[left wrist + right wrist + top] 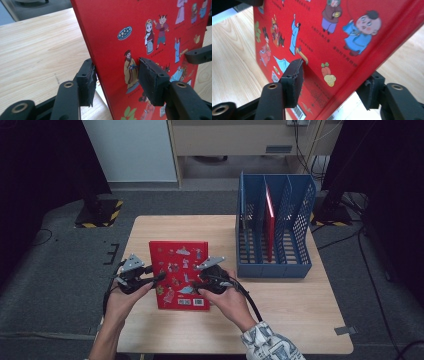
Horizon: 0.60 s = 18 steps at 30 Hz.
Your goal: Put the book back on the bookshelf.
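While both hands work at the wooden table, the red book lies near its front-left, cover up w/ cartoon figures and a barcode at the near edge; long axis runs front to back, top end away from the person. Left gripper straddles the book's left edge, jaws on either side of it, one pad against the edge, the other over the cover. Right gripper straddles the right edge, jaws apart, not clamped. Blue file rack sits well to the right
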{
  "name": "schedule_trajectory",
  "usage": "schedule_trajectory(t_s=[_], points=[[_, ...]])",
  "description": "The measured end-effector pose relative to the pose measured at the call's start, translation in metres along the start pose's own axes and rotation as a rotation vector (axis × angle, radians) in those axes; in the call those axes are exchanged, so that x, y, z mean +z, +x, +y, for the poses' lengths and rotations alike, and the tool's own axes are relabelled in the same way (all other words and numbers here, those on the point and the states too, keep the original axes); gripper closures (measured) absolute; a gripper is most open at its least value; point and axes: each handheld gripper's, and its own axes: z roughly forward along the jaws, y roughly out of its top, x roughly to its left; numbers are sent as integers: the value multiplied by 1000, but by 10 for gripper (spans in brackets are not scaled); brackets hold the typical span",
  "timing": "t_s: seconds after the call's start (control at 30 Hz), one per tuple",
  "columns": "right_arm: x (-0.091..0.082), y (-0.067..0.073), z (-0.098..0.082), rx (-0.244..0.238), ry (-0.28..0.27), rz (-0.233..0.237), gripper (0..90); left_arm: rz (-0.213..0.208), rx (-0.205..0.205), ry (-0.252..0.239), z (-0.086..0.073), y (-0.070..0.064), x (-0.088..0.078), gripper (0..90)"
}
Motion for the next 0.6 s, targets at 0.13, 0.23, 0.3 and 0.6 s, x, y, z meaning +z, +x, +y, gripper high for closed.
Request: schedule_trajectory(t_s=[0.13,0.23,0.3,0.6], points=[[-2,2,7,-6,-6,6,465,3,-12,-6,1,2,-6,502],[-2,2,9,-3,-6,16,476,5,-15,-7,1,2,-9,505],[-4,2,10,-2,-16,27,491,5,-12,-12,1,2,-11,504],[-16,-2,21,24,-55,72,526,2,7,-47,12,0,-23,515]])
